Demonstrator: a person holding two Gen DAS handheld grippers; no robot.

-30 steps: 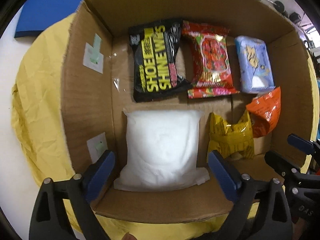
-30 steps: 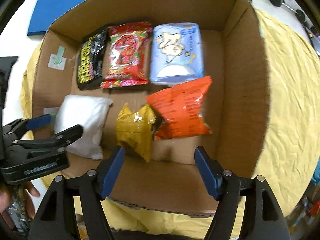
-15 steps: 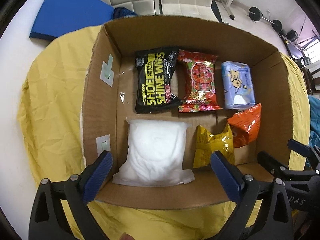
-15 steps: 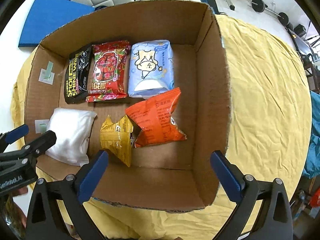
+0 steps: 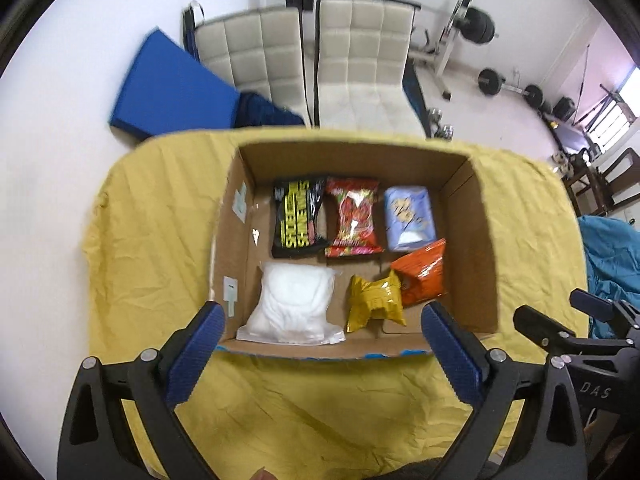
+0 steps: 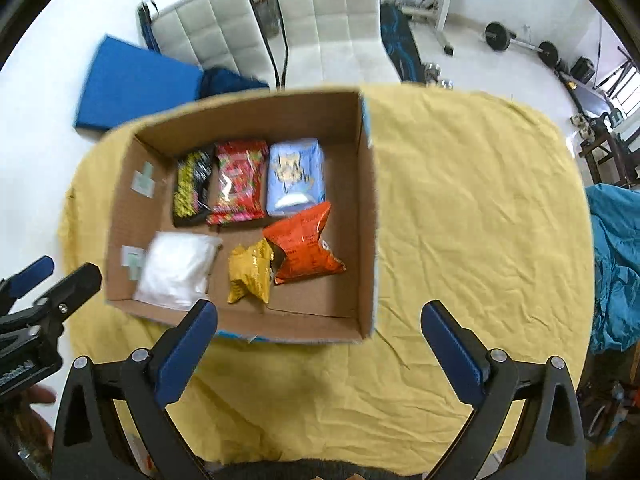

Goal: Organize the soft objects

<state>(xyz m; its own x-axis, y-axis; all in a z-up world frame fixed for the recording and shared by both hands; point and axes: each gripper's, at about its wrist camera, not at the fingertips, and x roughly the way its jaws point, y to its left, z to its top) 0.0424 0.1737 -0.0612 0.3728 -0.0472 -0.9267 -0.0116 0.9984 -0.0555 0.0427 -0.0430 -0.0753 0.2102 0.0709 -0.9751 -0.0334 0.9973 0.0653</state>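
Observation:
An open cardboard box (image 5: 468, 224) (image 6: 366, 208) stands on a yellow cloth. Inside lie a black-and-yellow pack (image 5: 298, 218) (image 6: 192, 188), a red pack (image 5: 354, 218) (image 6: 238, 182), a pale blue pack (image 5: 408, 218) (image 6: 296, 176), an orange bag (image 5: 424, 274) (image 6: 306, 246), a yellow bag (image 5: 374, 300) (image 6: 252, 274) and a white pouch (image 5: 294, 304) (image 6: 178, 270). My left gripper (image 5: 320, 350) is open and empty, above the box's near edge. My right gripper (image 6: 318, 346) is open and empty, near the box's near right corner.
The yellow cloth (image 6: 472, 208) covers a round table. Two white padded chairs (image 5: 304, 56) and a blue mat (image 5: 172, 88) stand beyond it. Gym weights (image 5: 480, 28) are at the back. A teal cloth (image 6: 616, 264) hangs at the right.
Both grippers have pulled back and up from the box, so the whole box and the room behind now show. Both stay open and empty.

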